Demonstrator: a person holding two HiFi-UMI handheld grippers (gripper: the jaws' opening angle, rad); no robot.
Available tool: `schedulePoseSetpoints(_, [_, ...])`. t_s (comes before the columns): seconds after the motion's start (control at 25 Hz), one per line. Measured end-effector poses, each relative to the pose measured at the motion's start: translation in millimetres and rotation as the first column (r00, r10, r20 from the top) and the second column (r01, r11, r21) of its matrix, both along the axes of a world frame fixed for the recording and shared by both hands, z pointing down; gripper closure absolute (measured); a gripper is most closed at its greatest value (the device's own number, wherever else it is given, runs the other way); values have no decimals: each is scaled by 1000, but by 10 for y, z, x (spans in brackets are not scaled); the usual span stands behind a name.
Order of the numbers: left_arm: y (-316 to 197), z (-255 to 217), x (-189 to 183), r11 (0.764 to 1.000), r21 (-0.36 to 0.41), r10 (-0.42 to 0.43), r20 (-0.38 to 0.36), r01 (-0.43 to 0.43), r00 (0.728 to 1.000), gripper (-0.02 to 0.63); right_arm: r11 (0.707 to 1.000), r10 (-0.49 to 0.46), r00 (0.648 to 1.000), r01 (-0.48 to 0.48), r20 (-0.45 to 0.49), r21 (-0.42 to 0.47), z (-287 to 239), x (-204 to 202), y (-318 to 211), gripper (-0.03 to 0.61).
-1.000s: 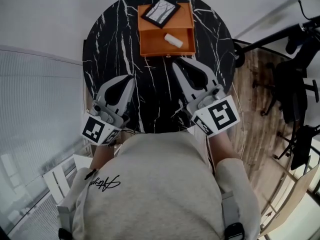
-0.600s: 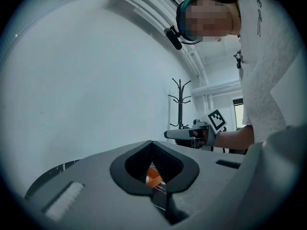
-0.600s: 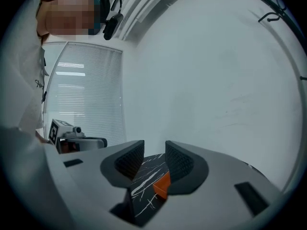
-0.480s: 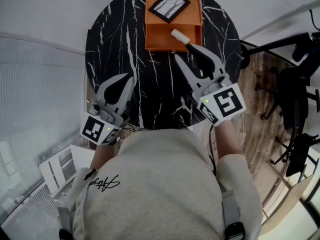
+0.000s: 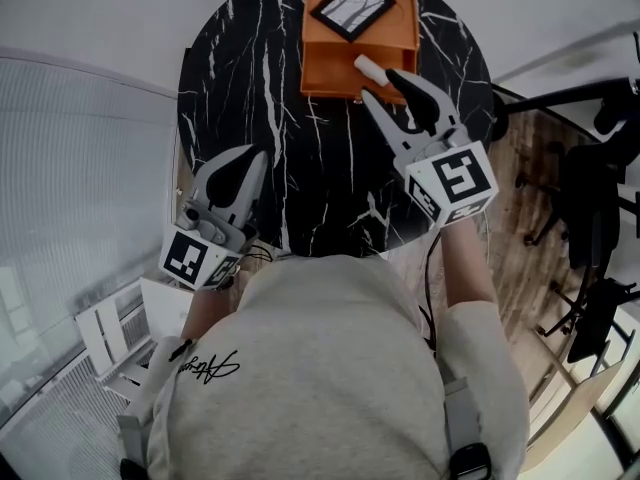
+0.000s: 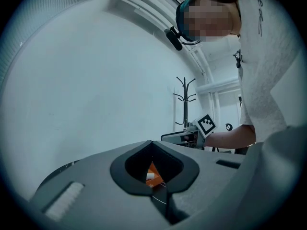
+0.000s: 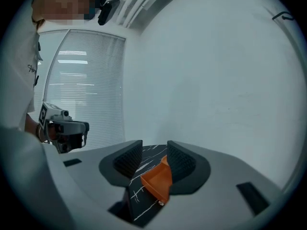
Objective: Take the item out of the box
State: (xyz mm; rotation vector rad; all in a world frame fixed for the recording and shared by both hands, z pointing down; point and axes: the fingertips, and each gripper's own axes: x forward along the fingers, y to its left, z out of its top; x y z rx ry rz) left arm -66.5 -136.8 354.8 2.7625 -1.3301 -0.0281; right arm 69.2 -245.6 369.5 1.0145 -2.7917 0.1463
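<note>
An orange box [image 5: 325,46] stands at the far side of the round black marble table [image 5: 265,108]. Its drawer is pulled open toward me, and a small white cylinder [image 5: 368,65] lies inside. A dark framed picture [image 5: 352,10] rests on the box top. My right gripper [image 5: 383,85] is at the drawer's front right corner with its jaws opening. In the right gripper view the orange drawer corner [image 7: 158,178] shows in the gap of the right gripper [image 7: 154,150], and the pads touch nothing. My left gripper [image 5: 258,160] hovers shut over the table's near left, the same in its own view [image 6: 151,143].
Black office chairs [image 5: 600,198] and a dark stand stand on the wooden floor [image 5: 520,218] to the right of the table. A white slatted rack [image 5: 110,338] is at the lower left. A coat stand [image 6: 185,102] shows against the white wall.
My right gripper has moved forward from the table's middle to the open drawer, and its jaws have spread apart. The left gripper has stayed where it was.
</note>
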Motion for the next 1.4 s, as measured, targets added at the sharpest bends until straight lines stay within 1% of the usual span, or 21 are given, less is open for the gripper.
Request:
schedulePoseSetpoints(0.12, [18, -6, -25, 1000, -3, -14, 2, 14, 1000, 611, 1000, -3, 1000, 3, -21, -7, 92, 10, -87, 439])
schedulePoseSetpoints(0.28, [41, 3, -66, 1000, -7, -30, 7, 30, 1000, 611, 1000, -6, 997, 5, -72, -5, 227, 23, -199, 439])
schedulePoseSetpoints(0.56, [93, 5, -127, 998, -9, -56, 11, 56, 998, 611, 999, -25, 989, 21, -144, -32, 461, 25, -363, 439])
schedulePoseSetpoints(0.72, [123, 19, -187, 997, -13, -76, 18, 77, 997, 611, 998, -52, 982, 44, -184, -45, 607, -8, -433, 439])
schedulePoseSetpoints(1.4, [199, 61, -335, 990, -24, -139, 20, 140, 990, 611, 990, -107, 945, 72, -308, -123, 1115, -89, -645, 439])
